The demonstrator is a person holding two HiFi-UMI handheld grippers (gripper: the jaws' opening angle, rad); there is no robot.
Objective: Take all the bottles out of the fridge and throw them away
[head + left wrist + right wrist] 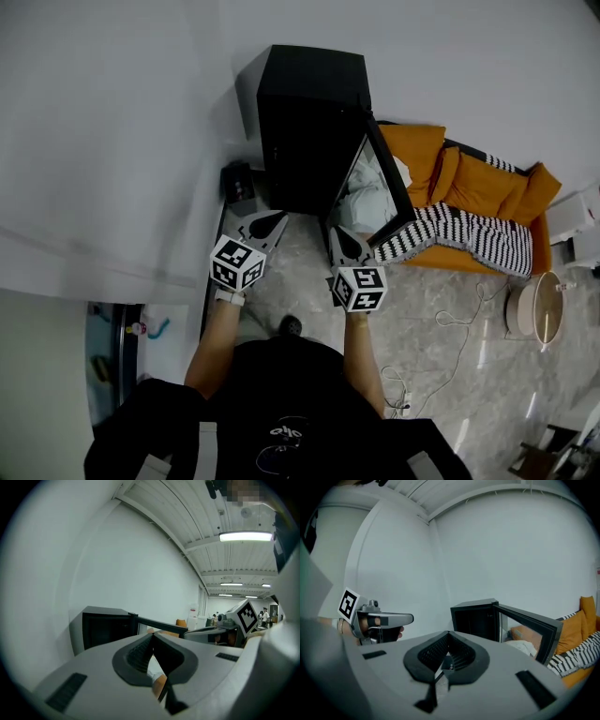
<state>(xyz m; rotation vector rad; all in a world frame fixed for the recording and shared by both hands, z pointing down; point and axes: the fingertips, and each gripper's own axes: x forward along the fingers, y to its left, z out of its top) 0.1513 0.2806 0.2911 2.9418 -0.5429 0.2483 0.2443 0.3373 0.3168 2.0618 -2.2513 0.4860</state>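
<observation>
In the head view, the left tool [270,223] and right tool [345,242] point at the black fridge [309,122], whose door [389,183] stands open. The left gripper view shows the jaws clenched on nothing, and the right gripper view shows the same. No bottles are visible in the dark interior. This looks like the approach; next, a tool must unclench and reach inside.
</observation>
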